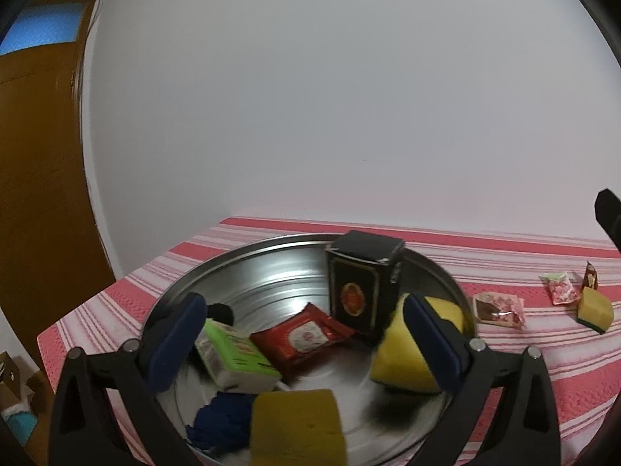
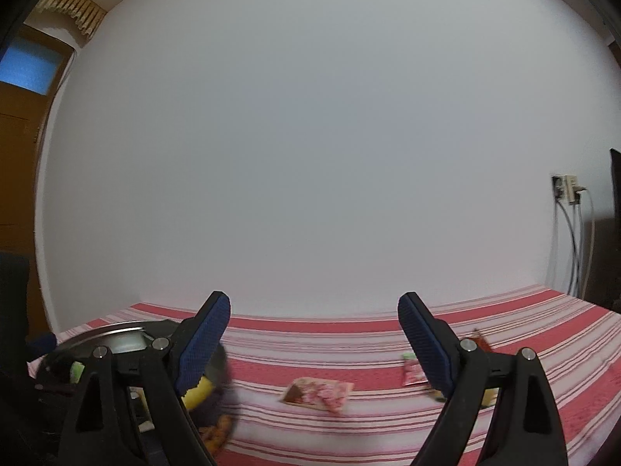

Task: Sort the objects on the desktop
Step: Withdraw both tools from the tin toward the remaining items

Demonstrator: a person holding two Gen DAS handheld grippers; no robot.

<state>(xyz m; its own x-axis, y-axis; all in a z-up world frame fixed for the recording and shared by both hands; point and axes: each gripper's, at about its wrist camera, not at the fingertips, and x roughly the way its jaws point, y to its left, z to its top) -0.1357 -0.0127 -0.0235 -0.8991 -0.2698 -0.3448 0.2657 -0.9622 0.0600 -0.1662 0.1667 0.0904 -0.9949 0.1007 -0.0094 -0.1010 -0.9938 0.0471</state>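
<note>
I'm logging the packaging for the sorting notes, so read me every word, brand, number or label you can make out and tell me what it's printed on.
No text is legible in either view.
Black upright box with a red and gold emblem: no letters can be made out.
Red flat packet with a white round label: print blurred.
Green and white carton: red print, too blurred to read.
Pink snack wrapper on the striped cloth: too small and blurred to read.

The left wrist view tilts down, close over the steel basin (image 1: pixel 271 272) on the striped tabletop (image 1: pixel 543 369). The right wrist view looks level, low across it toward the white wall (image 2: pixel 310 136). Both catch the pink snack packet (image 1: pixel 498 308) (image 2: pixel 318 391).
</note>
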